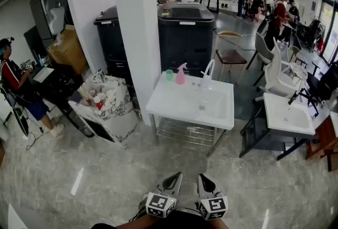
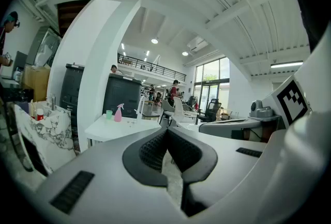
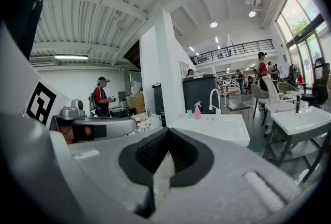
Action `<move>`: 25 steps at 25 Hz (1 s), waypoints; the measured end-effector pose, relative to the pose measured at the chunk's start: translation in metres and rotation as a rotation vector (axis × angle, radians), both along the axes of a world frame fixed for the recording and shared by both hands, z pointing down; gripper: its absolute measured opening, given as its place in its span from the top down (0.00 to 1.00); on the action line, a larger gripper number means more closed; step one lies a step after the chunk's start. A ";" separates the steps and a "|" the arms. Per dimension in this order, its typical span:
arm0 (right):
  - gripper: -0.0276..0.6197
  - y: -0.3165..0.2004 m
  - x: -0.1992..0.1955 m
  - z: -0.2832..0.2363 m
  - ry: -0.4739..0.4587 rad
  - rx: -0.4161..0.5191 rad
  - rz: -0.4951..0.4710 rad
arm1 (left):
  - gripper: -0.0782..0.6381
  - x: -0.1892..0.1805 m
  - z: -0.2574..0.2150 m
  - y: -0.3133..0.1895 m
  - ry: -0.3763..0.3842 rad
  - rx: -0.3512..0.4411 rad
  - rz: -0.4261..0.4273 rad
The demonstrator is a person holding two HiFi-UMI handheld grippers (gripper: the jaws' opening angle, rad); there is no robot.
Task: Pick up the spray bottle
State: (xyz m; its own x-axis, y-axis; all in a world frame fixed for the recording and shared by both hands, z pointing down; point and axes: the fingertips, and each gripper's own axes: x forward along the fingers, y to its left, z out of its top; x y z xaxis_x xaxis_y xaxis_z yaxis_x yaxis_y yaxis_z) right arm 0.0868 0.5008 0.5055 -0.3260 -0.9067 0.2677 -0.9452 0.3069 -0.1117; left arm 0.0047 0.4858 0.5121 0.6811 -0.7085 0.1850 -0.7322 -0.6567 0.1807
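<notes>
The pink spray bottle (image 1: 180,74) stands upright at the back left of a white sink unit (image 1: 174,106), between a green cup (image 1: 169,75) and a white faucet (image 1: 208,71). Both grippers are held low at the bottom of the head view, well short of the sink. The left gripper (image 1: 176,176) and the right gripper (image 1: 203,177) are side by side, each shut with nothing in it. In the left gripper view the bottle (image 2: 119,113) shows far off, beyond the closed tips (image 2: 166,132). The right gripper view shows the bottle (image 3: 197,110) ahead of its closed tips (image 3: 167,131).
A white pillar (image 1: 140,37) rises just left of the sink, with black cabinets (image 1: 185,32) behind it. A marble-patterned bin (image 1: 108,103) full of items stands to the left. A second white sink (image 1: 288,114) and chairs are at the right. People stand around the room.
</notes>
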 end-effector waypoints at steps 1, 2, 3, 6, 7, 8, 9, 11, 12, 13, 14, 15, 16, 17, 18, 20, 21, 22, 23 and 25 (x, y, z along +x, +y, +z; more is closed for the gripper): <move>0.96 -0.003 0.000 -0.006 -0.003 0.022 -0.004 | 0.87 0.001 -0.003 -0.002 -0.003 0.009 -0.003; 0.96 -0.005 0.000 -0.011 -0.006 0.041 -0.008 | 0.87 0.002 -0.005 -0.003 -0.004 0.017 -0.006; 0.96 -0.006 0.000 -0.014 -0.009 0.054 -0.014 | 0.87 0.002 -0.006 -0.004 -0.004 0.022 -0.011; 0.96 -0.001 -0.001 -0.011 -0.022 0.051 -0.029 | 0.87 0.001 -0.007 -0.002 -0.001 0.032 -0.035; 0.96 0.000 -0.002 -0.009 -0.031 0.044 -0.038 | 0.87 0.000 -0.005 -0.001 -0.001 0.032 -0.045; 0.96 0.001 -0.004 -0.007 -0.041 0.036 -0.049 | 0.87 0.000 -0.003 -0.001 -0.001 0.026 -0.052; 0.96 0.001 -0.005 -0.006 -0.050 0.032 -0.057 | 0.87 0.000 0.000 0.000 -0.003 0.017 -0.057; 0.96 -0.001 -0.002 -0.005 -0.063 0.030 -0.057 | 0.87 0.001 0.005 -0.001 -0.010 0.000 -0.055; 0.96 -0.003 0.000 -0.003 -0.069 0.027 -0.050 | 0.87 0.002 0.007 -0.002 -0.016 -0.003 -0.052; 0.96 -0.007 0.004 -0.001 -0.075 0.025 -0.040 | 0.87 0.004 0.009 -0.004 -0.021 -0.004 -0.048; 0.96 -0.011 0.007 0.001 -0.080 0.024 -0.029 | 0.87 0.005 0.011 -0.008 -0.023 -0.004 -0.044; 0.96 -0.016 0.010 0.002 -0.084 0.022 -0.017 | 0.87 0.007 0.012 -0.012 -0.023 -0.004 -0.038; 0.96 -0.022 0.012 0.004 -0.085 0.020 -0.006 | 0.87 0.010 0.015 -0.017 -0.025 -0.004 -0.030; 0.96 -0.026 0.014 0.006 -0.086 0.016 0.003 | 0.87 0.012 0.017 -0.023 -0.027 -0.005 -0.021; 0.96 -0.031 0.016 0.008 -0.089 0.010 0.008 | 0.87 0.015 0.019 -0.029 -0.029 -0.007 -0.013; 0.96 -0.041 0.018 0.013 -0.096 0.006 0.013 | 0.87 0.018 0.025 -0.042 -0.025 -0.018 -0.003; 0.96 -0.047 0.019 0.014 -0.095 0.005 0.015 | 0.87 0.019 0.026 -0.049 -0.021 -0.023 0.000; 0.96 -0.056 0.020 0.016 -0.092 0.004 0.019 | 0.87 0.021 0.028 -0.058 -0.017 -0.024 0.003; 0.96 -0.065 0.021 0.018 -0.088 0.002 0.025 | 0.87 0.021 0.029 -0.068 -0.016 -0.023 0.008; 0.96 -0.089 0.020 0.019 -0.080 0.002 0.040 | 0.87 0.021 0.030 -0.088 -0.034 -0.005 0.024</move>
